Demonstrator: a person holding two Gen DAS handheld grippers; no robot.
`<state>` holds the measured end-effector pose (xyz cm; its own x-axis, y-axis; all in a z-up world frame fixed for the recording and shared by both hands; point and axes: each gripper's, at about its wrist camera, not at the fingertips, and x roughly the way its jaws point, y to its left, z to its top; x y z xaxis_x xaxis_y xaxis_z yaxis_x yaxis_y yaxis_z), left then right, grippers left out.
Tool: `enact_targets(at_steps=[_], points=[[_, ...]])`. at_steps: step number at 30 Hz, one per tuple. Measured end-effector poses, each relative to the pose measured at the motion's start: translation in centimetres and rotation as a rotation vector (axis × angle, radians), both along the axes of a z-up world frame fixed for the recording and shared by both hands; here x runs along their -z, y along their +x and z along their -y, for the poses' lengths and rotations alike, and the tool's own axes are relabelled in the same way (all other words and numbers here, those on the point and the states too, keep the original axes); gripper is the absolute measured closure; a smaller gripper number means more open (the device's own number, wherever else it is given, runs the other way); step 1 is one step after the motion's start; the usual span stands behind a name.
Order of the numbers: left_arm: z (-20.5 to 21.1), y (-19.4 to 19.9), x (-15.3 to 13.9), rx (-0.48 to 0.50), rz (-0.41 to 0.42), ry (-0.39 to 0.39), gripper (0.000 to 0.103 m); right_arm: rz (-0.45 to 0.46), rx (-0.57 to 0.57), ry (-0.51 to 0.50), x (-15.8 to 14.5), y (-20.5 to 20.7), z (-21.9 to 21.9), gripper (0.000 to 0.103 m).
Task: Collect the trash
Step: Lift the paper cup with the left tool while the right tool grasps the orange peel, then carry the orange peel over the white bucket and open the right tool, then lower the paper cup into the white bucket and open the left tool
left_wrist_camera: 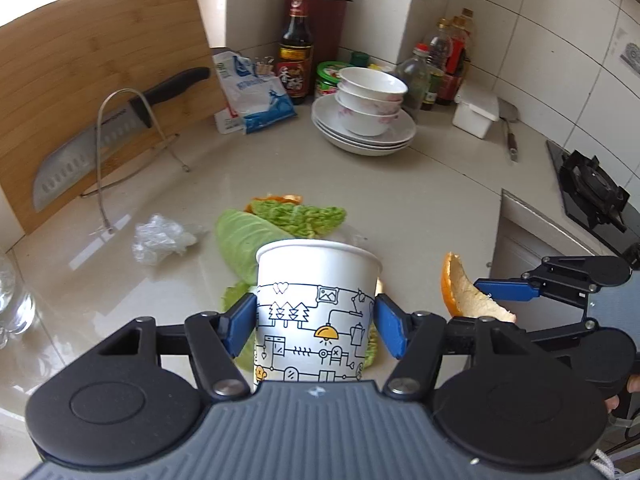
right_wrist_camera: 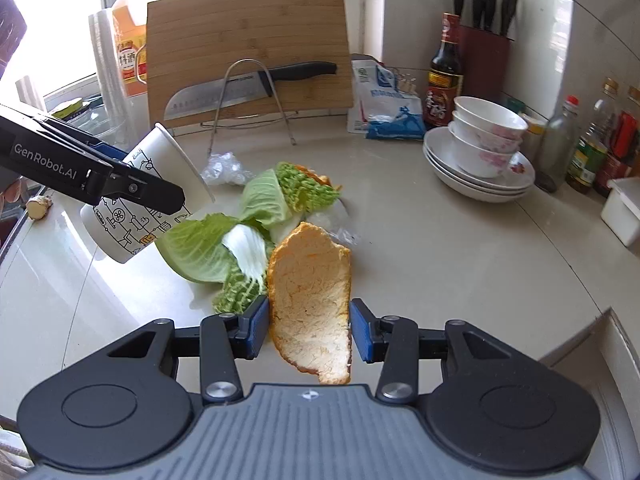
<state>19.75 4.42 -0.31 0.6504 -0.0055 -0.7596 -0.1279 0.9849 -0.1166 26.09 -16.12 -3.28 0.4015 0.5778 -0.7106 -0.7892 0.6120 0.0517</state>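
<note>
Two grips: left fingers [left_wrist_camera: 316,322] clamp doodle-printed paper cup [left_wrist_camera: 316,312]; right fingers [right_wrist_camera: 308,330] pinch orange peel [right_wrist_camera: 312,304].

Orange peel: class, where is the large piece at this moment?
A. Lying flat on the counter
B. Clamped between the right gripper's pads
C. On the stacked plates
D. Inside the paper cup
B: the orange peel sits pinched in the right gripper, clear of the counter.
</note>
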Motion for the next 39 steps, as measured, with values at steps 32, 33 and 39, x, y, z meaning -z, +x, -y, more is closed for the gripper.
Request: enact_targets(at_steps=[32, 33, 39], points=[[20.7, 8.0, 5.6, 0.46, -0.087, -0.028, 0.04, -0.19, 0.683, -0.102, 11.2, -0.2, 22.3, 0.01], [21.1, 8.1, 5.8, 0.469, -0.09, -0.025, 0.04, -0.18, 0.694, -0.096, 10.6, -0.5, 22.6, 0.008], [23.9, 8.9, 7.7, 0.524, -0.117, -0.024, 0.04, -0.14, 0.74, -0.083, 8.5, -2.4, 23.7, 0.002]])
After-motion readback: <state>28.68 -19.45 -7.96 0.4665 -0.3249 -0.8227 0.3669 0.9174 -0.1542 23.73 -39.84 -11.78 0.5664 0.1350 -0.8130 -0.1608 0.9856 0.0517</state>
